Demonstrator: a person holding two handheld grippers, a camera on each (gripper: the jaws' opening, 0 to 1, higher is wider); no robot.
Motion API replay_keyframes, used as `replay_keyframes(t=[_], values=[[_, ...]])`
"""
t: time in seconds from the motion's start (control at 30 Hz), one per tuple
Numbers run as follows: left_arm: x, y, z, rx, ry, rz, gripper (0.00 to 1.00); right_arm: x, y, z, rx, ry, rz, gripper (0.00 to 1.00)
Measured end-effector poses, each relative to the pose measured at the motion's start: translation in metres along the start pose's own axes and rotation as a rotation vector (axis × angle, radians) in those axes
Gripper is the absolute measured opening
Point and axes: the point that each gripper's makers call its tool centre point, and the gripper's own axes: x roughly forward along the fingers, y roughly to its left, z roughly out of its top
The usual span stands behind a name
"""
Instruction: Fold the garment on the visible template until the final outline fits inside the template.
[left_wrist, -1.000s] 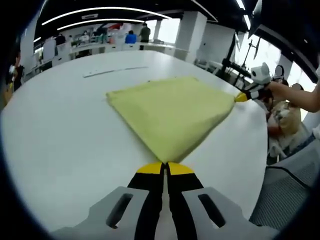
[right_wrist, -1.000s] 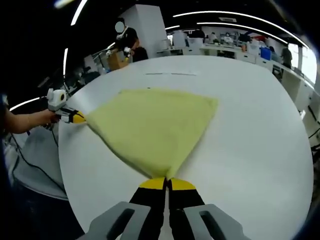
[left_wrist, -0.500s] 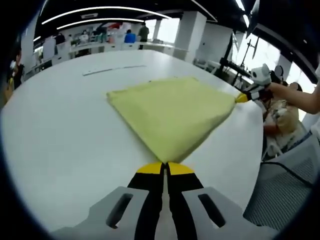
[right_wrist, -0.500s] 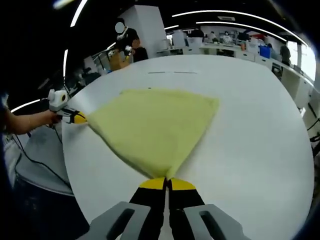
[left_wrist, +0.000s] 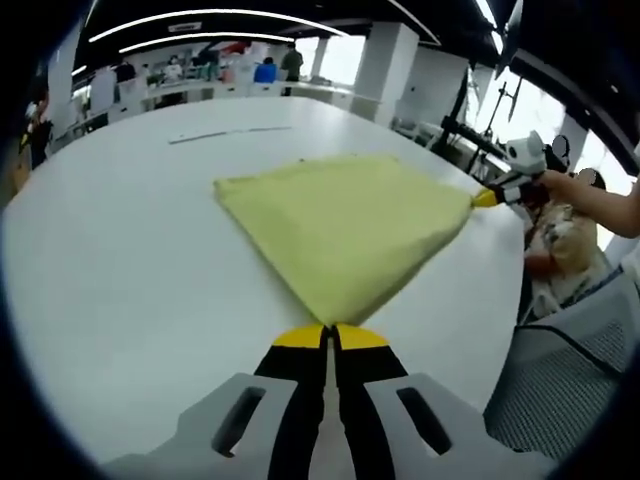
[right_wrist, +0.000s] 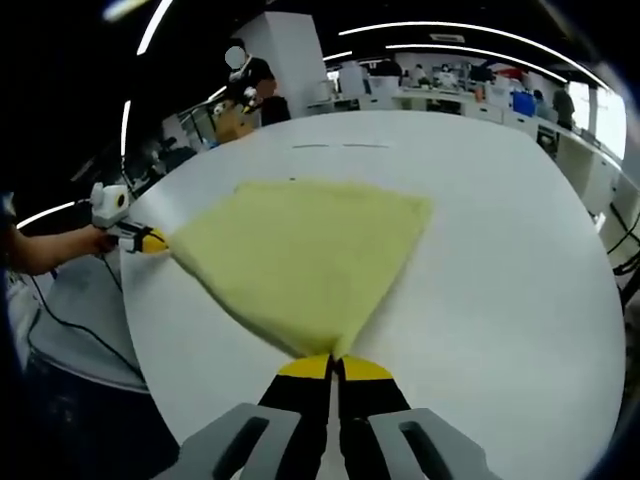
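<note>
The left gripper (left_wrist: 330, 326) is clamped on 1 near corner of the yellow cloth (left_wrist: 345, 225), the right gripper (right_wrist: 331, 357) on the other, stretching that edge between them. The cloth lies flat on the white table (left_wrist: 120, 260) (a faint line beyond it may be the template). Folding looks barely begun. Since 1 second ago, almost nothing has shifted.

Garment (left_wrist: 345, 225): two corners hidden inside closed jaws, one at each gripper; underside against the table (left_wrist: 120, 280) unseen.
Template: cannot tell its outline; thin marks (right_wrist: 330, 146) near the table's far edge too faint to read.
Table: near edge cut off behind the left gripper (left_wrist: 330, 335).
Background people (left_wrist: 265, 72): too small to make out.
</note>
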Motion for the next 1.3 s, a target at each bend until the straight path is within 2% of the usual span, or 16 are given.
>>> replay_keyframes(t=[0.17, 0.37, 0.63, 0.8, 0.97, 1.1, 1.3], values=[[-0.002, -0.001, 0.002, -0.013, -0.02, 0.008, 0.01, -0.001, 0.003, 0.006, 0.016, -0.031, -0.015, 0.04], [-0.004, -0.004, 0.01, -0.034, -0.055, 0.02, 0.09, -0.002, 0.005, 0.011, 0.009, -0.05, -0.032, 0.17], [-0.01, -0.009, 0.029, -0.038, -0.114, 0.037, 0.28, -0.011, 0.013, 0.033, 0.015, -0.123, -0.051, 0.48], [-0.018, -0.018, 0.051, -0.016, -0.176, 0.035, 0.42, -0.022, 0.027, 0.049, -0.006, -0.159, -0.044, 0.67], [-0.026, -0.028, 0.064, -0.004, -0.21, 0.036, 0.57, -0.031, 0.045, 0.062, -0.036, -0.186, -0.032, 0.8], [-0.034, -0.034, 0.073, 0.011, -0.231, 0.037, 0.68, -0.037, 0.055, 0.065, -0.06, -0.186, -0.03, 0.9], [-0.041, -0.038, 0.078, -0.02, -0.257, 0.031, 0.85, -0.05, 0.067, 0.068, -0.05, -0.216, -0.028, 0.99]])
